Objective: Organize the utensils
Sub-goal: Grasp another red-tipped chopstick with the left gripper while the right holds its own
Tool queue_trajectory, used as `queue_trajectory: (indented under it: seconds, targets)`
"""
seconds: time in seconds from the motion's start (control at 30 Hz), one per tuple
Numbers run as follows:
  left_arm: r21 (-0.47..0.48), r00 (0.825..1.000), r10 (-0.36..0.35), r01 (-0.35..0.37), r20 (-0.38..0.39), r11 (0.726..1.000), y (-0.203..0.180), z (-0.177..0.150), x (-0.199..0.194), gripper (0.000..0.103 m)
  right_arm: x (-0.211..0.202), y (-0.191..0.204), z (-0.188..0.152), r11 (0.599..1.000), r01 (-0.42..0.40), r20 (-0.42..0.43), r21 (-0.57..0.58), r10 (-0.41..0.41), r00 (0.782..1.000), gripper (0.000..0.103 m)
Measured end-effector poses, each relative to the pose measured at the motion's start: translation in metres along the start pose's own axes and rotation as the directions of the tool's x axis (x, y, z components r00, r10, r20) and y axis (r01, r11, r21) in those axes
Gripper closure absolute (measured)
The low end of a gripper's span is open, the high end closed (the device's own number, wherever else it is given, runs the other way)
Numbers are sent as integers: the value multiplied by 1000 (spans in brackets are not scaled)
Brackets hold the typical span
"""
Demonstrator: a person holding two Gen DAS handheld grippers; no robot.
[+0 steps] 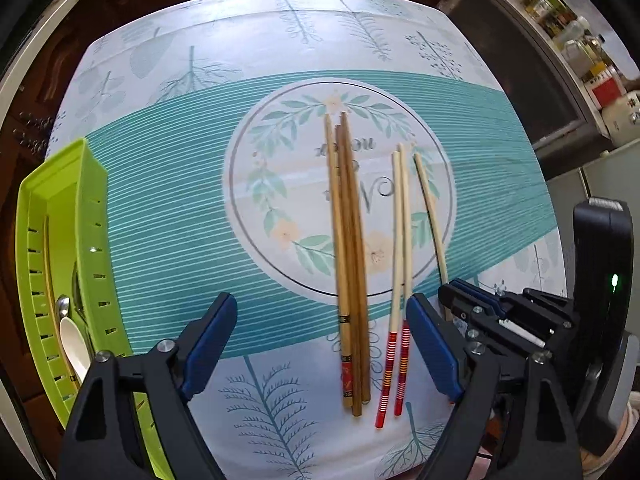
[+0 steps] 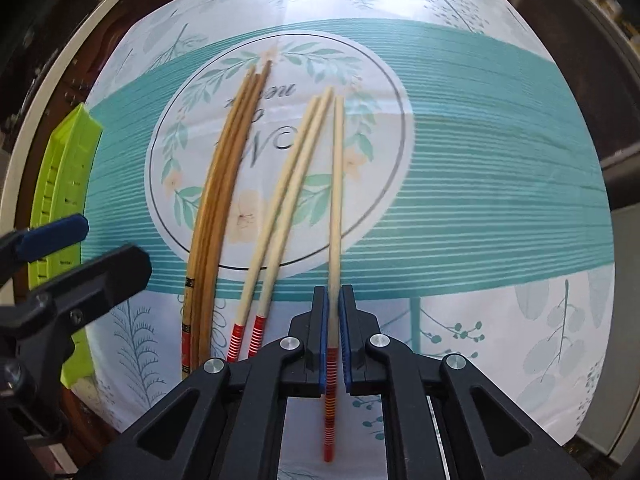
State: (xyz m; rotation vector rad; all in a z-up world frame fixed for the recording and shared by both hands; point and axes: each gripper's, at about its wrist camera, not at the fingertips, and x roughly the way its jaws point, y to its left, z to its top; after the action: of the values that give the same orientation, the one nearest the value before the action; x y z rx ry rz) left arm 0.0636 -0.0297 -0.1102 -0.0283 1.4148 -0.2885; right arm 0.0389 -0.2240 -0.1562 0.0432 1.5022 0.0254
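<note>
A green slotted tray point(image 1: 94, 248) sits at the left edge of the table point(image 1: 160, 220), holding a white spoon point(image 1: 74, 344), a metal spoon point(image 1: 63, 306) and a thin stick along its inner wall. The right gripper point(image 2: 334, 320) is clenched on a single pale chopstick point(image 2: 336, 200) near its red-striped end. The left gripper point(image 1: 320, 344) hangs with jaws wide apart over the brown chopsticks point(image 1: 350, 260) and a pale red-ended pair point(image 1: 402, 240) lying on the patterned cloth.

Glossy green plastic tray point(image 1: 94, 216), matt wooden chopsticks point(image 1: 348, 248), a smooth printed tablecloth point(image 1: 160, 208) with slight sheen.
</note>
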Motion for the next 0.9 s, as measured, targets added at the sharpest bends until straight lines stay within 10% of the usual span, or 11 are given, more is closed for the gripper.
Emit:
queue_trajectory:
  seconds: [0.13, 0.33, 0.9]
  targets:
    - [19, 997, -65, 66, -50, 998, -14, 1, 10, 54, 0, -21, 1, 996, -54, -11, 75, 54, 998, 98]
    - [23, 982, -158, 161, -104, 987, -32, 1, 27, 66, -4, -36, -1, 987, -104, 6, 121, 104, 995, 98]
    - [16, 969, -162, 168, -188, 986, -58, -1, 51, 76, -5, -81, -12, 970, -179, 20, 164, 178, 984, 98]
